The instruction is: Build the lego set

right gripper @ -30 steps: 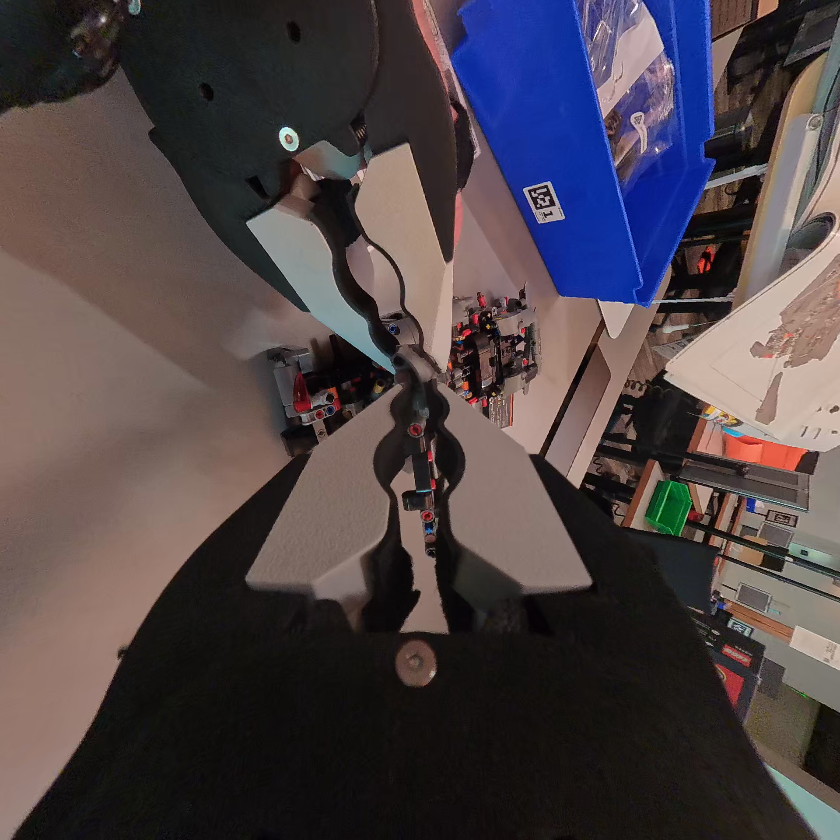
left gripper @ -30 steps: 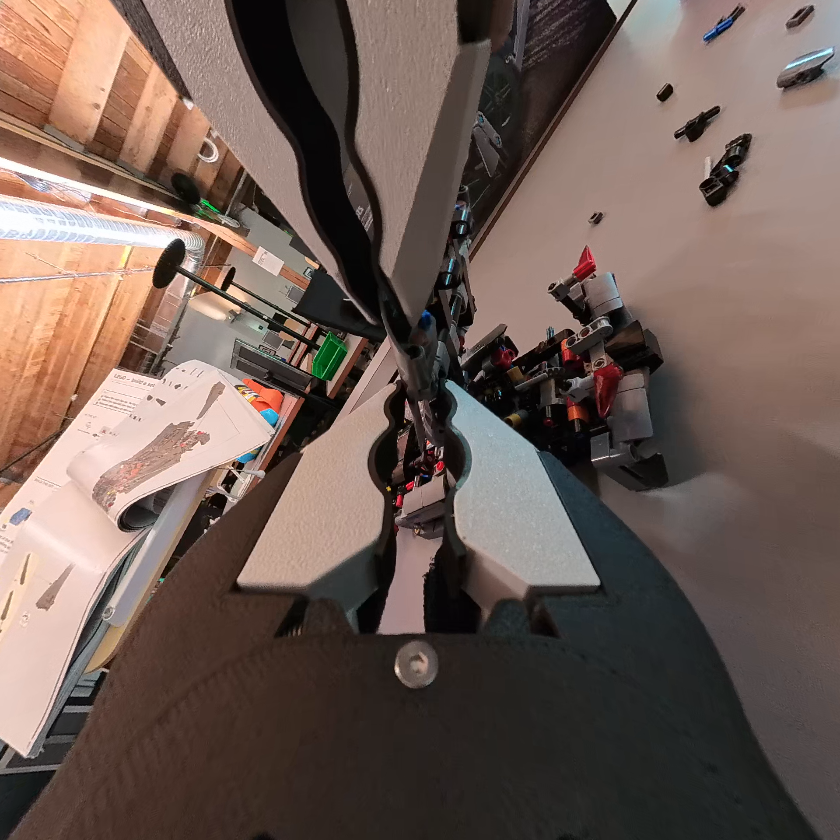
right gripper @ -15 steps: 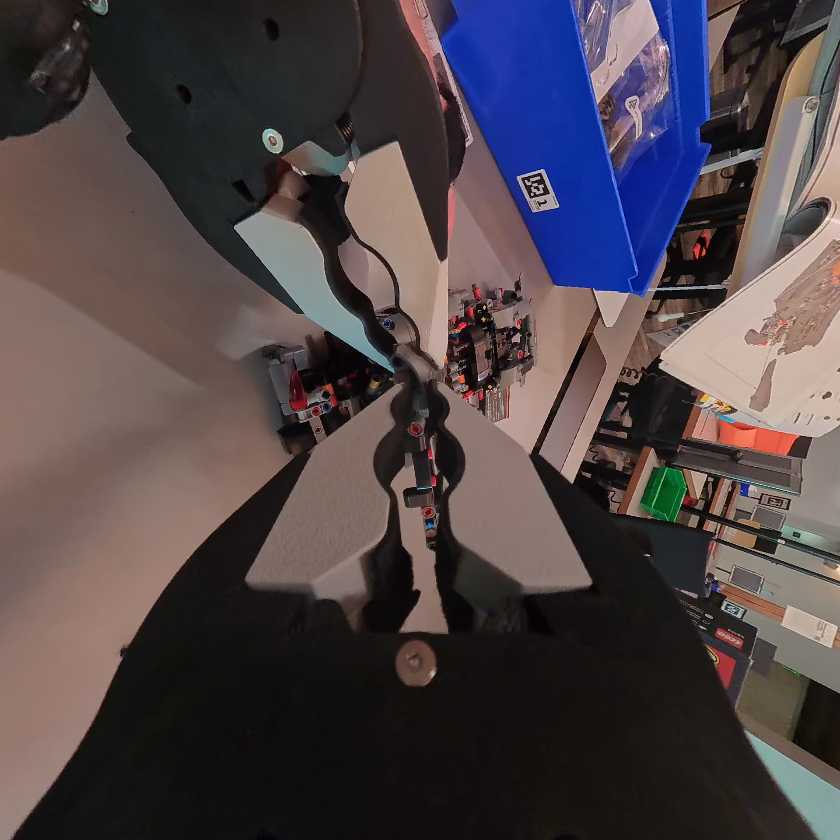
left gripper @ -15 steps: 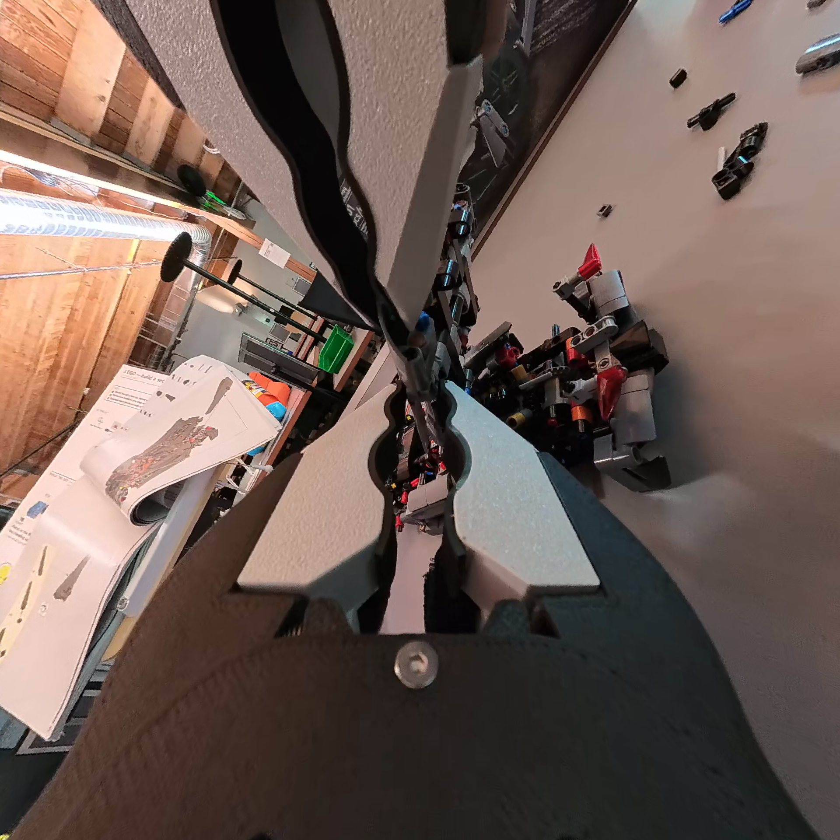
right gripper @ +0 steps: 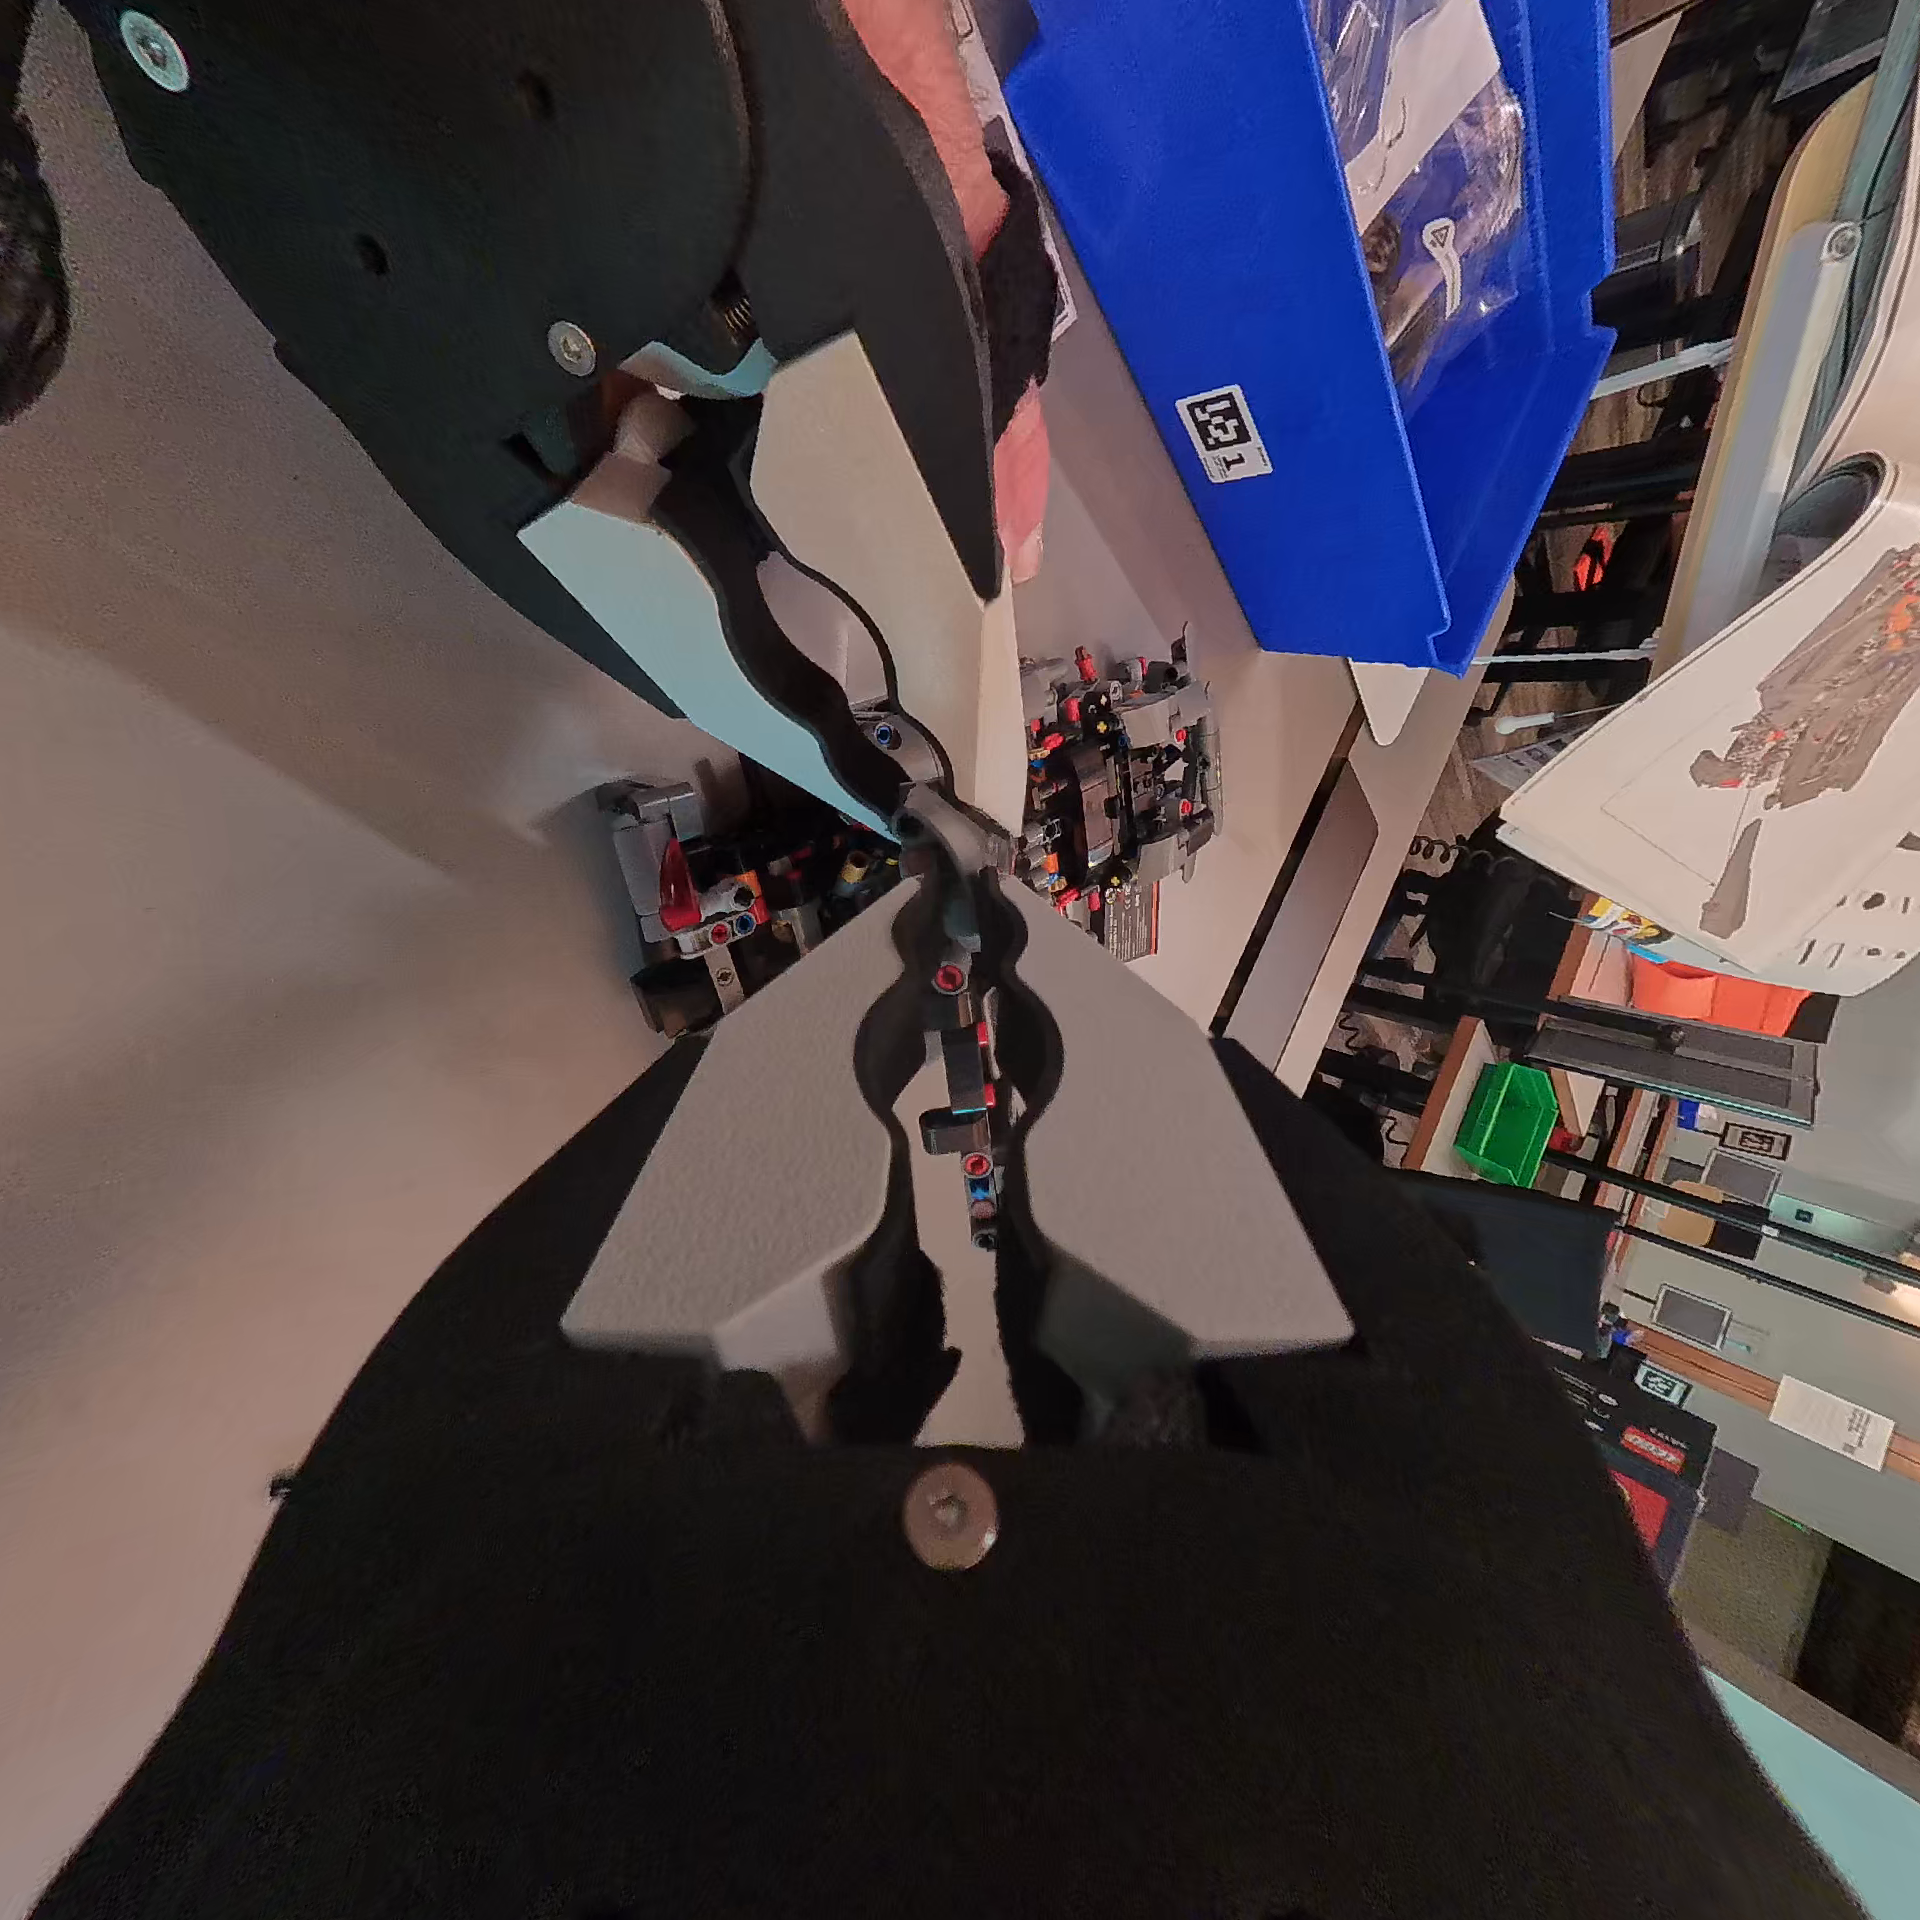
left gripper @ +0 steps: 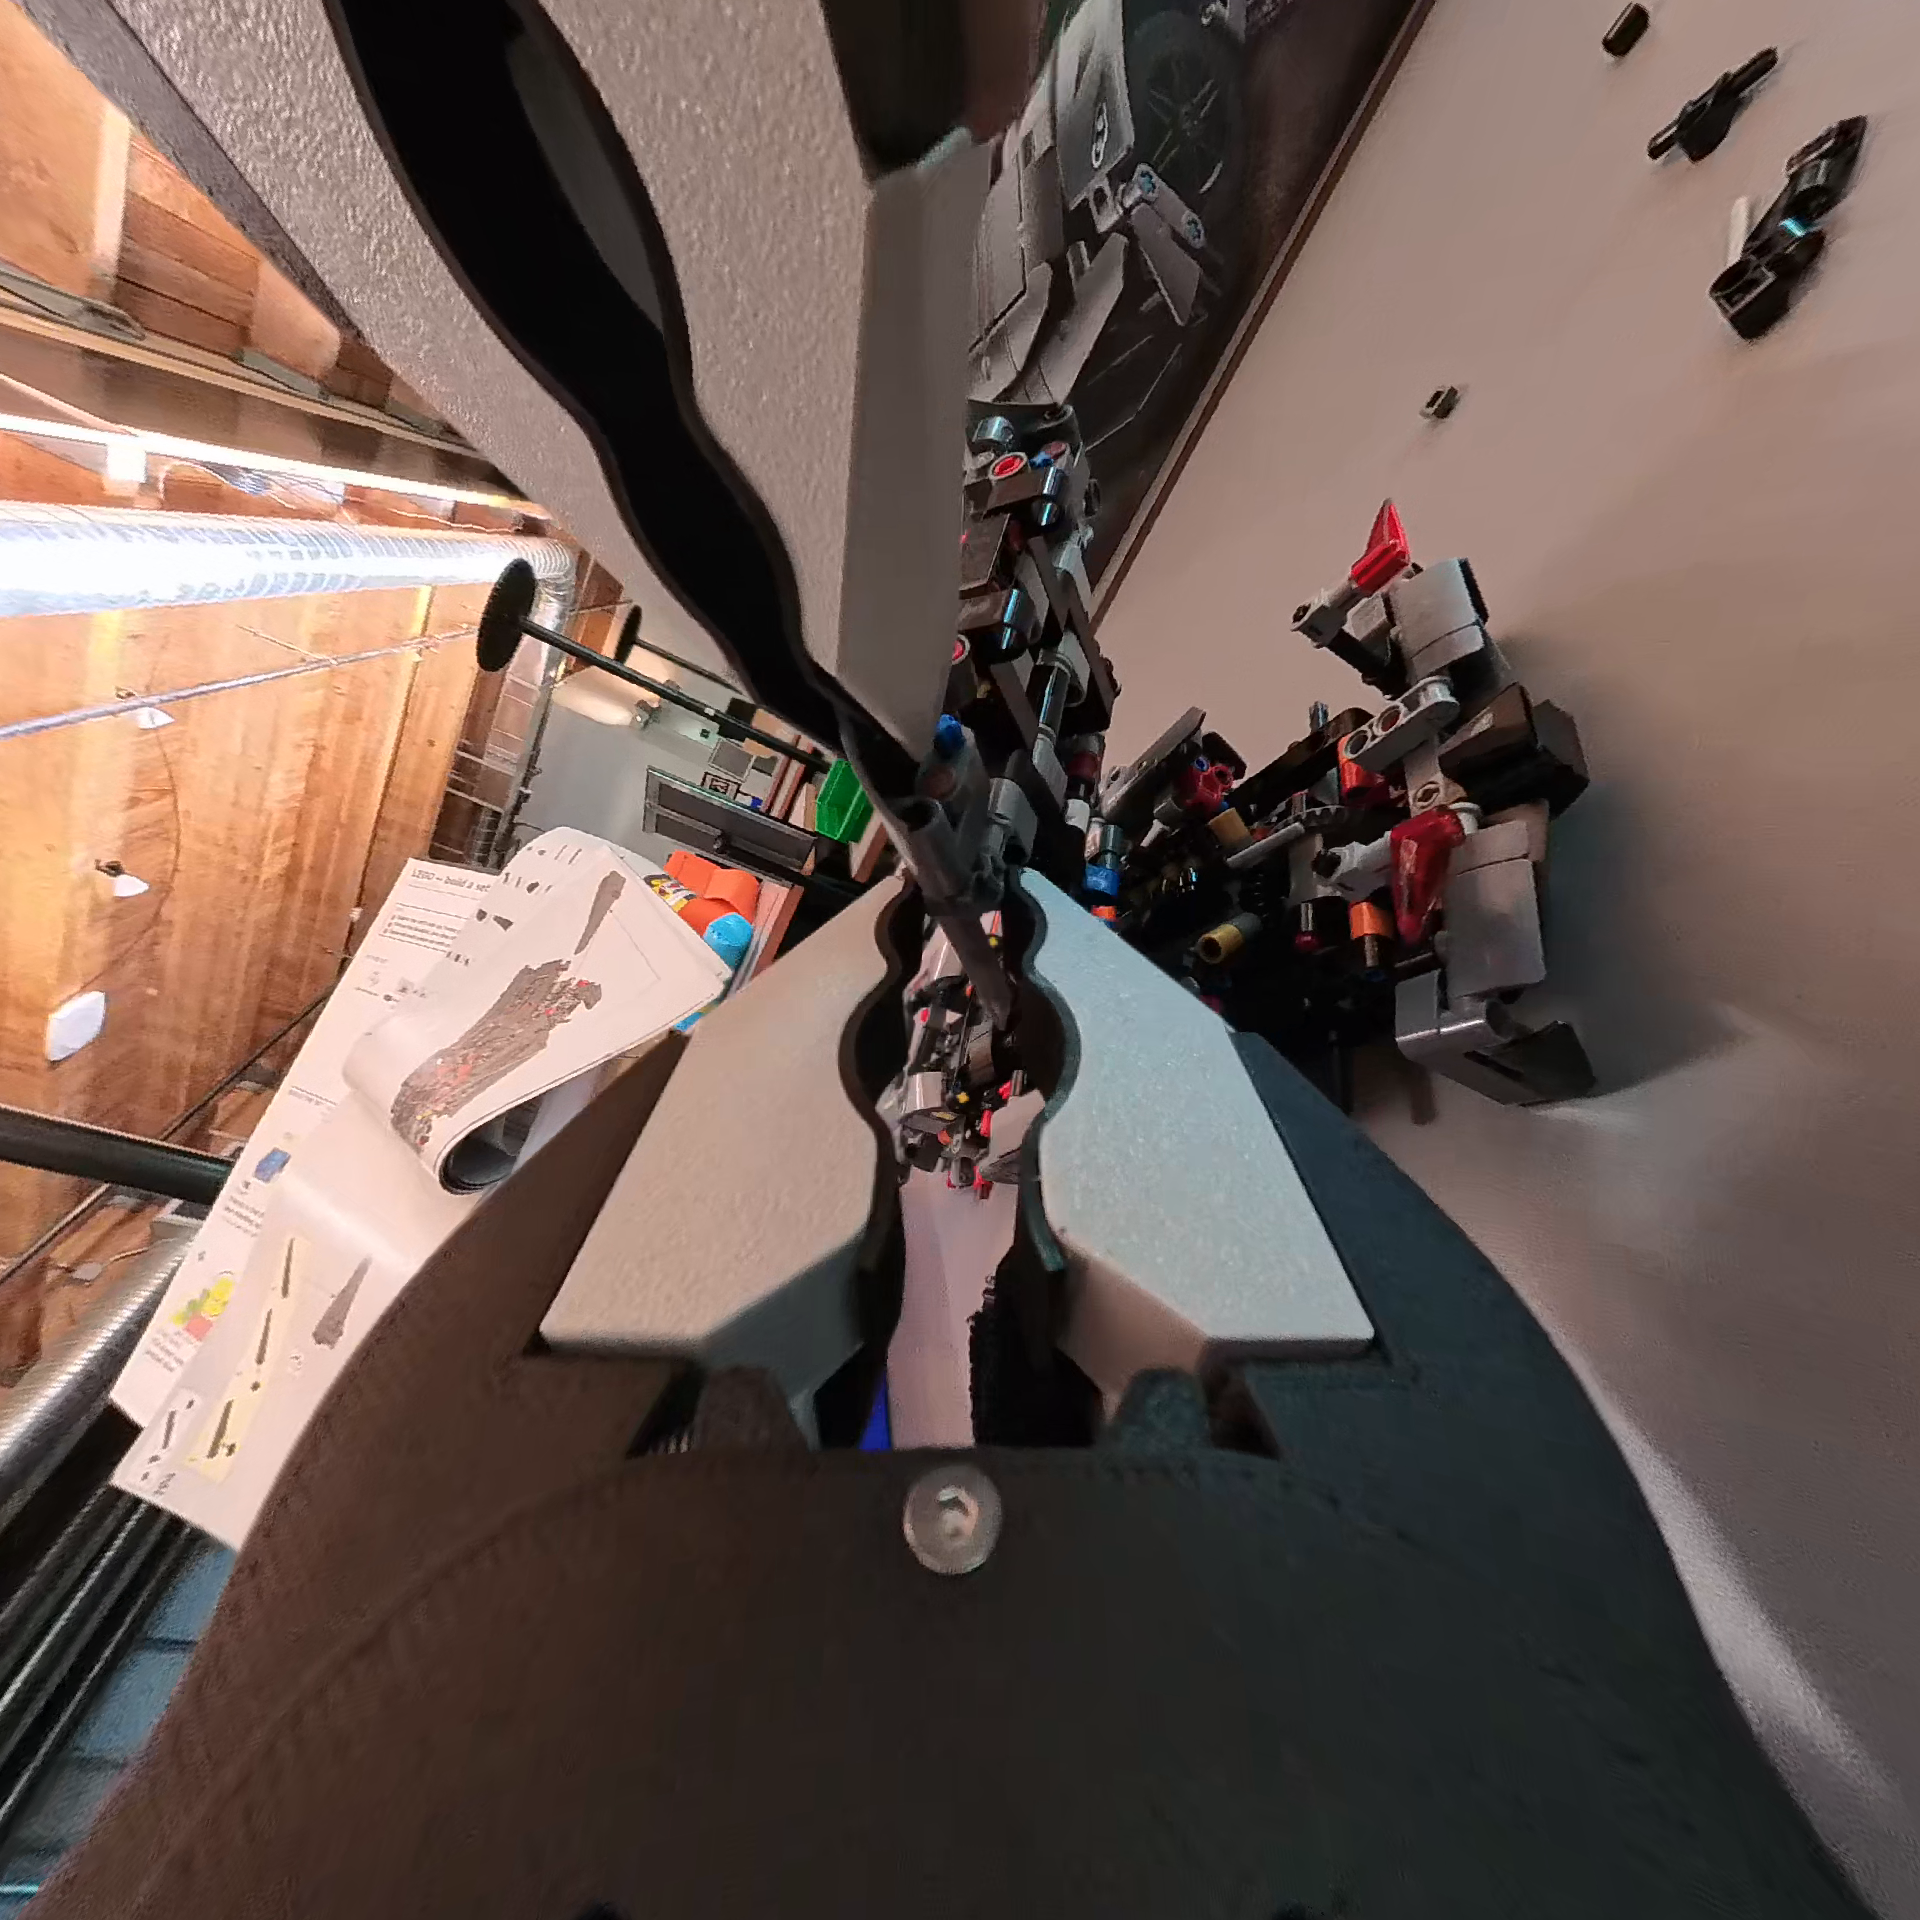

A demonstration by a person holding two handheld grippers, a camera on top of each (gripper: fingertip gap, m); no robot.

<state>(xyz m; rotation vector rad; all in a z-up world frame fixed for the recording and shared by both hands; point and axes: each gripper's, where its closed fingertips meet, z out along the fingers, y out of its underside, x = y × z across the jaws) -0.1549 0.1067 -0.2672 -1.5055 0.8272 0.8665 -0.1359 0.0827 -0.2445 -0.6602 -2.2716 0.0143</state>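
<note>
In the left wrist view the left gripper [left gripper: 961, 904] is clamped on a thin dark grey lego rod [left gripper: 971, 935] that juts from a small grey-and-black subassembly [left gripper: 1023, 665] held up off the table, and the right gripper [left gripper: 894, 769] comes down from above with its tips pinched on the same spot; against the frame a second ago the camera has closed in, so the other tool's pale fingers [left gripper: 727, 312] fill more of the top and the loose parts upper right have slid toward the edge. On the grey table [left gripper: 1662, 1351] one large black, grey and red lego build [left gripper: 1382, 862] lies beside the held piece, with three black loose pieces [left gripper: 1777, 249] well apart from it and one tiny dark bit between. One open instruction booklet [left gripper: 468, 1039] stands at left, its print too small to matter. In the right wrist view the right gripper [right gripper: 961, 894] is closed on a slim stack of black pieces with red and blue pins [right gripper: 966, 1091] running back between its fingers, tip to tip with the left gripper [right gripper: 935, 800]; the view has tightened since the earlier frame while the grip has stayed the same. Two builds sit on the table here, the red-accented one [right gripper: 717, 894] at left and a boxy black one [right gripper: 1122, 790] at right. One blue bin [right gripper: 1299, 312] carries a square coded sticker, and one green bin [right gripper: 1507, 1122] sits far back
</note>
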